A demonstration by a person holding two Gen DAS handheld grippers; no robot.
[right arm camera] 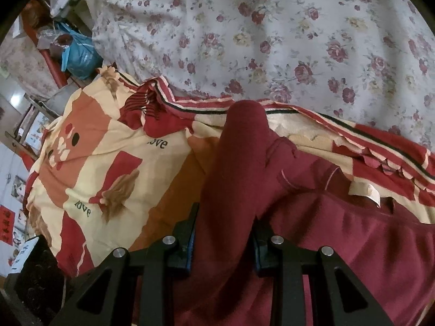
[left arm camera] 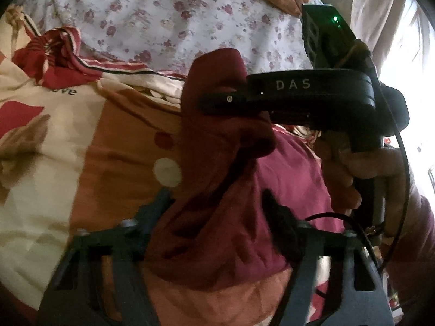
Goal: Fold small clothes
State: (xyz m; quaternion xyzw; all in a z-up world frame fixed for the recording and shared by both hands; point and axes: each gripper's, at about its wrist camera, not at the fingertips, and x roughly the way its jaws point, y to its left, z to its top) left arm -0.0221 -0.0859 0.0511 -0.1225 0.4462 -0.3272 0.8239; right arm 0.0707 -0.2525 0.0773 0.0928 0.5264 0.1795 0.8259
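Fingers [right arm camera: 190,233] around maroon garment [right arm camera: 239,163]

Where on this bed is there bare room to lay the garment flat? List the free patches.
Free: the patterned quilt left of the maroon garment, out to the bed edge, and the floral sheet beyond the striped border. Crowded: right of the right gripper, where the garment lies bunched, and around the left gripper, close beside the other.

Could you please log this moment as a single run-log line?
left tool: shut on maroon garment | right tool: shut on maroon garment | garment: bunched, lifted over patterned quilt | fold: not yet done
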